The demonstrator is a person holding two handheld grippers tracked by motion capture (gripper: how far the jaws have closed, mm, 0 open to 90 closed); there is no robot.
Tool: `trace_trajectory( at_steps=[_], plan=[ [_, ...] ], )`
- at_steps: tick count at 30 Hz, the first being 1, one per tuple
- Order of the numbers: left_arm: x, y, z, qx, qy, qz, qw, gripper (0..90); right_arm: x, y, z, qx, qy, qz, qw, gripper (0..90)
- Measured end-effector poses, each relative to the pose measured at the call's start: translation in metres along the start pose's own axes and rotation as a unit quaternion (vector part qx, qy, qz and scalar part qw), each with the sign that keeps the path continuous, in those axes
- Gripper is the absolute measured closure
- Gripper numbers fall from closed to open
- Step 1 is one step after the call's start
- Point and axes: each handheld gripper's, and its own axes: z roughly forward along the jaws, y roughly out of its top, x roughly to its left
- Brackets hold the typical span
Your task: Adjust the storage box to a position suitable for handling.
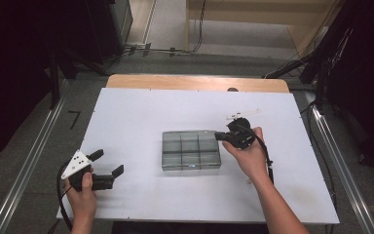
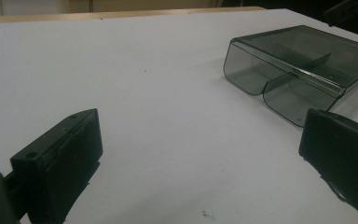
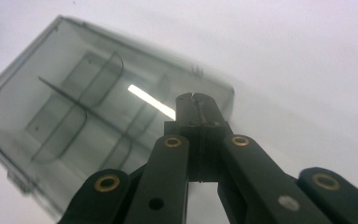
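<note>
Clear grey compartment box (image 1: 191, 149) lying lid-down-shut in the middle of the white surface (image 1: 141, 105), dividers visible through the smoky plastic. Right tool (image 1: 222, 137) at the box's right-hand edge, jaws pressed together with nothing between them, tips poised over the lid near that edge in the right gripper view; whether touching the plastic cannot be told through the blur. Left tool (image 1: 111, 164) resting well apart from the box on the near left of the surface, jaws standing wide with nothing between them.

Step in hand, by the look of it: working at the lid from the right side, probably nudging or prying at the edge or latch with closed tips. Next move likely calls for setting those tips under the lid's lip, and for bringing the left tool across to steady the light box against sliding.
</note>
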Motion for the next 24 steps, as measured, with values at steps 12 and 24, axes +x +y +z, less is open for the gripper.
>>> trace_trajectory(
  at_steps=[12,24],
  plan=[
    [0.0,0.0,0.001,0.001,-0.004,0.001,1.0,0.0,0.002,0.033,0.048,0.003,0.005,-0.093,0.9956,88.0],
    [0.0,0.001,0.002,0.005,-0.006,0.004,1.0,0.0,0.006,0.051,0.072,0.055,0.01,-0.073,0.9958,88.0]
  ],
)
